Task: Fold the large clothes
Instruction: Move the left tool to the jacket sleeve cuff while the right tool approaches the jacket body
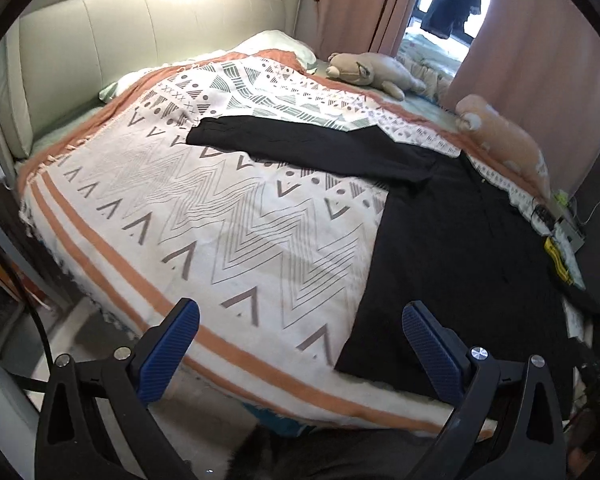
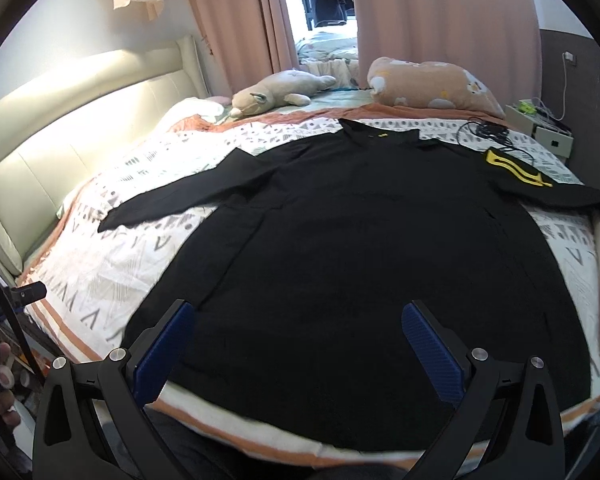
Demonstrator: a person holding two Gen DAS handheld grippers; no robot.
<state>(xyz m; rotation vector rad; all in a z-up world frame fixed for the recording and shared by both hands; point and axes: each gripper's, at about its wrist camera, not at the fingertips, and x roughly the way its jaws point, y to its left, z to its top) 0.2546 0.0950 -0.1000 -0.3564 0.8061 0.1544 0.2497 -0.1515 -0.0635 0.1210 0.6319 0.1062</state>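
We are looking over a black shirt (image 2: 360,264) lying flat on the bed (image 1: 204,216), collar toward the far edge, hem at the near edge. Its long axis is running away from us. Our right tool (image 2: 296,344) is hovering wide open and empty over the hem, nearer than the left tool (image 1: 300,344), which is gaping empty beside the hem's left corner.

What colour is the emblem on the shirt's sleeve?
Yellow emblem on the black shirt; clearest in the right wrist view.
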